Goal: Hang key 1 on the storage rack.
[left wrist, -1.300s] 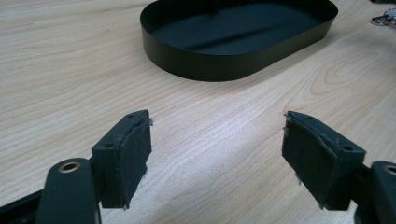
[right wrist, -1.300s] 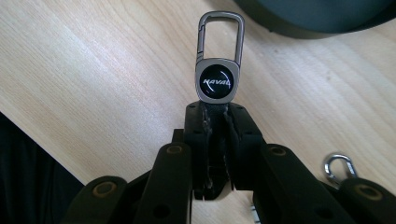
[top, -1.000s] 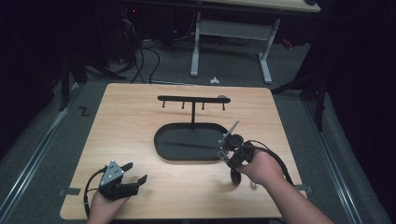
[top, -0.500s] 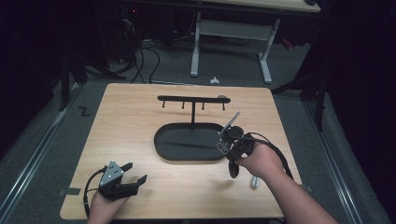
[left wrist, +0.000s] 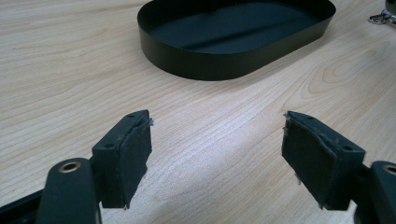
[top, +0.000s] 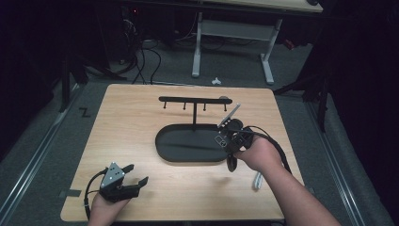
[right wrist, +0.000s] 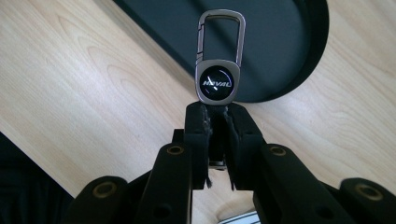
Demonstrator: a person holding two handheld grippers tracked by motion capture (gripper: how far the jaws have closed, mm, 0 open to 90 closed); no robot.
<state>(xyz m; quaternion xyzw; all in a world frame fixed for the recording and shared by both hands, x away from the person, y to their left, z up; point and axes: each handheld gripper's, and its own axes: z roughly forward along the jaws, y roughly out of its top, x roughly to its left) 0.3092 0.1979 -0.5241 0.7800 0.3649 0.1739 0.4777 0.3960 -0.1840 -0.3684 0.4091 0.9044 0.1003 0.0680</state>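
A silver key ring [right wrist: 218, 74] with a snap hook and a round dark badge stands up from my right gripper [right wrist: 217, 109], whose pads are shut on its lower end. In the high view that right gripper [top: 227, 135] hovers over the right end of the black oval tray [top: 162, 149]. From the tray rises a black rack [top: 193, 100], a post with a crossbar and small hooks. My left gripper [top: 137, 173] rests near the table's front left corner. In its own view the left gripper [left wrist: 217, 154] is open, with bare wood between the pads.
A small white object [top: 257, 180] lies on the wooden table [top: 127, 122] beside the right forearm. A bit of shiny metal [left wrist: 383, 17] shows past the tray's far end. Beyond the table are a dark floor, cables and a desk frame [top: 230, 37].
My right hand has lifted the key ring and carried it a little farther over the tray's right end. The left gripper has stayed put.
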